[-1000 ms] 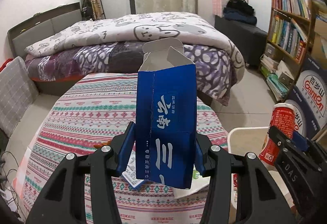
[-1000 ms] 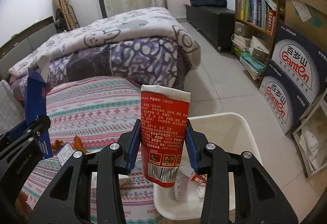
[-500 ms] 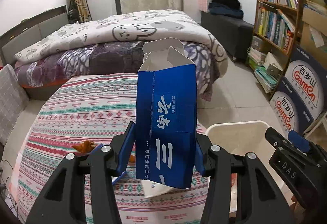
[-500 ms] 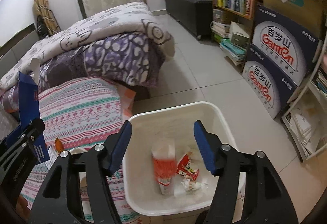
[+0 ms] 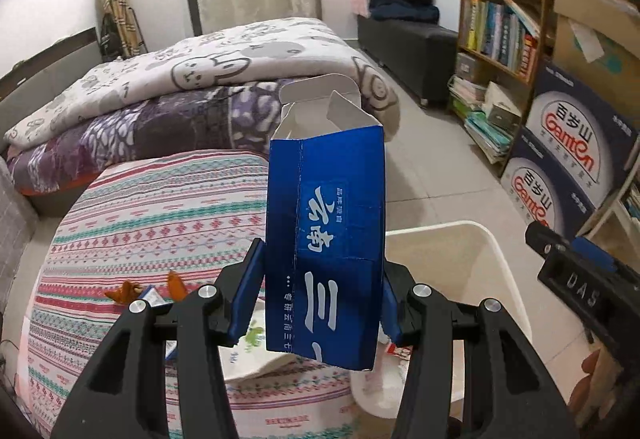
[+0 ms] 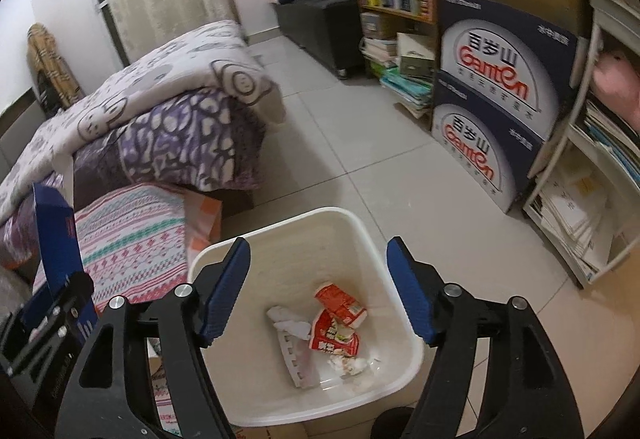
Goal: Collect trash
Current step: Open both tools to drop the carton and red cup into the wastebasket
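On the far left a bed (image 5: pixel 208 87) carries a rumpled quilt (image 6: pixel 176 95). Nearer, a round counter (image 5: pixel 160 207) under a striped cloth bears orange scraps (image 5: pixel 124 291) and a paper wrapper (image 5: pixel 256 355) at its near edge. Above the counter's right side the left claw (image 5: pixel 320 303) is clenched on a blue carton (image 5: pixel 326 223), its pads pressing the carton's lower sides; the carton stands upright with its top flaps open and white lettering down its face. In the right wrist view that same carton shows at the left edge. Just right of the counter a white bin (image 6: pixel 404 319) stands on the tiled floor. The right claw (image 6: pixel 318 287) hangs over the bin with nothing between its pads; its jaws have just been opening and stand wide apart. At the bottom of the bin lie a red packet (image 6: pixel 340 303), a second red wrapper (image 6: pixel 332 335), a pale pink strip (image 6: pixel 296 355) and crumpled white paper (image 6: pixel 348 365). On the far right stacked boxes (image 6: pixel 496 111) with red lettering stand beside a bookshelf (image 5: pixel 500 23) packed with books.
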Demonstrator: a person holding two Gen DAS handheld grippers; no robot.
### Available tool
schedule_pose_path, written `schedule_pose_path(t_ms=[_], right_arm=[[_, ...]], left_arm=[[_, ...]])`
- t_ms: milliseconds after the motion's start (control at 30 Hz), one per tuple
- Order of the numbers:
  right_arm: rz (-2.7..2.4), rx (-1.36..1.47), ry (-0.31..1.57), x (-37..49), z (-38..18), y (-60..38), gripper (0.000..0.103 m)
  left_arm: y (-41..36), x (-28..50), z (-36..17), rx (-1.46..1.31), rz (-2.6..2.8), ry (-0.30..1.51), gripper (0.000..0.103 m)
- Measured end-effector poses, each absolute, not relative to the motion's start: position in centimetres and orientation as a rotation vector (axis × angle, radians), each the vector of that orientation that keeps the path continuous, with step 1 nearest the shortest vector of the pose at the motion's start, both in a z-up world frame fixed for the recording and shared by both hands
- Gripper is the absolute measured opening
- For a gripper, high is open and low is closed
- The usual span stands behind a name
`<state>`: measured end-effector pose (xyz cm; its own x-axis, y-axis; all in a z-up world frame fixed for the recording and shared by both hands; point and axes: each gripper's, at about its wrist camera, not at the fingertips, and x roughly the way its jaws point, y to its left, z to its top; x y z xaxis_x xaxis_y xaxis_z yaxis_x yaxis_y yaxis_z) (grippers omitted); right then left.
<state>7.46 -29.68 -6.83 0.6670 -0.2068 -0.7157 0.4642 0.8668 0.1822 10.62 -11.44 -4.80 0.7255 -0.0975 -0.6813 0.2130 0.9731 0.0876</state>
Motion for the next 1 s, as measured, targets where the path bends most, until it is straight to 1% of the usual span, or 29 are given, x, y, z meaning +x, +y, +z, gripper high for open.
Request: schedule_pose_path(t_ms=[133, 233, 500, 867, 933, 1000], right_arm=[[-0.420, 0.392, 0.742, 6.9, -6.8, -31.1, 0.074], [-0.440, 0.410, 0.740, 6.6, -6.9, -32.0, 0.075], [-0.471, 0.446, 0.729, 5.9, -6.9, -33.5, 0.075], [-0.476, 0.458, 0.718, 5.8, -6.6, -33.2, 0.075], [-0.469, 0.449, 0.718, 5.9, -6.5, -32.7, 0.075], [-0.458, 0.439, 0.722, 6.2, -6.5, -32.0, 0.077]], left_arm=[[-12.9, 10.4, -5.5, 0.178, -0.205, 0.758, 0.050], [-14.0, 10.4, -6.1, 0.195, -0.232, 0.771, 0.050], [-16.0, 9.9, -6.5, 0.212, -0.289, 0.776, 0.050], [-15.9, 9.6, -6.3, 0.213, -0.316, 0.781, 0.050], [-15.3, 9.7, -6.1, 0.214, -0.302, 0.779, 0.051], [-14.6, 10.0, -6.2, 0.214, -0.288, 0.782, 0.055]])
